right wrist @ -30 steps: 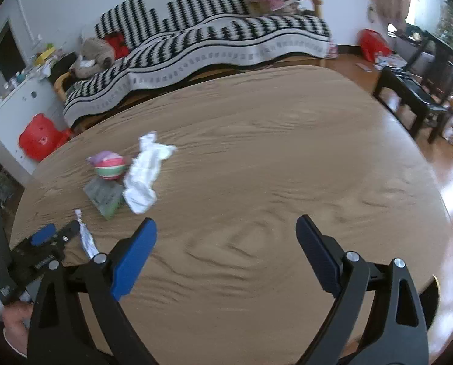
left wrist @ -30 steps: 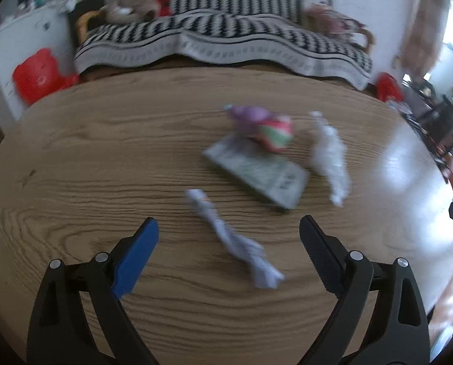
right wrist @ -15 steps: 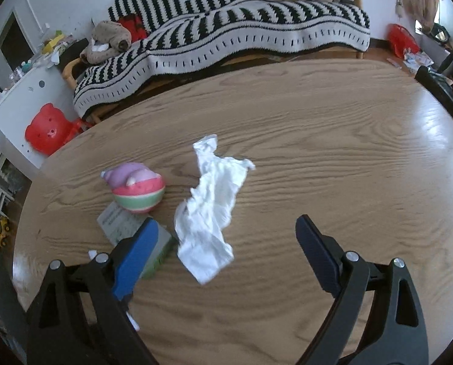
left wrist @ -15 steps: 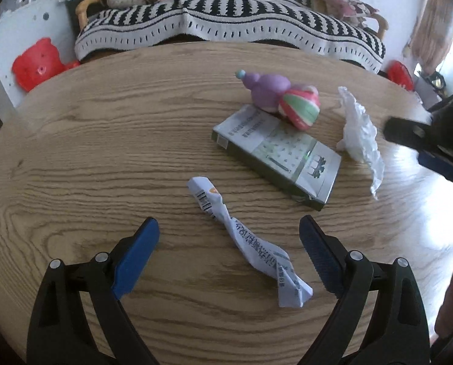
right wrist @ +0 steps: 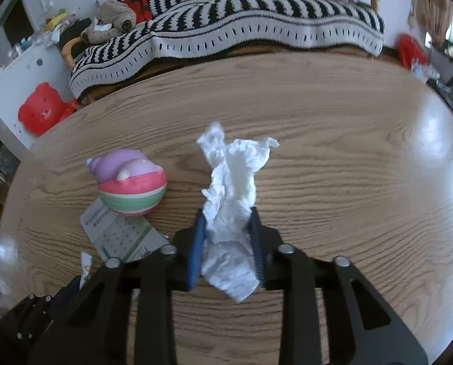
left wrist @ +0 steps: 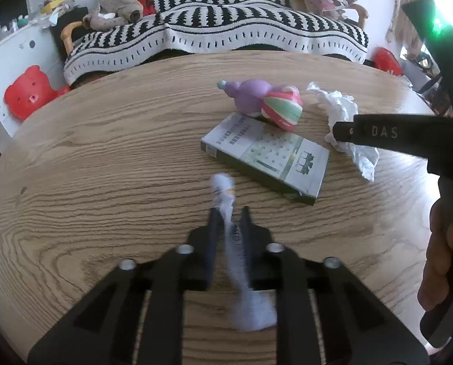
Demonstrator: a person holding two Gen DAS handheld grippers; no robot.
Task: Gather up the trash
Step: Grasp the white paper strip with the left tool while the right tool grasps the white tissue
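Both grippers, wide apart half a second ago, have just closed: the left gripper clamps the twisted printed paper strip, the right gripper the crumpled white tissue, both on the wood-grain surface.

Two paper scraps, one toy, seemingly one box.

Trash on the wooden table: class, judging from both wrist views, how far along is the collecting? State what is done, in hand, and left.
Done: nothing looks binned yet; no bin shows. In hand: the left gripper has just closed its jaws on the twisted paper scrap, and the right gripper on the crumpled white tissue; both pieces look still down at the table. Left: lifting and discarding them. The green box and striped toy lie untouched.
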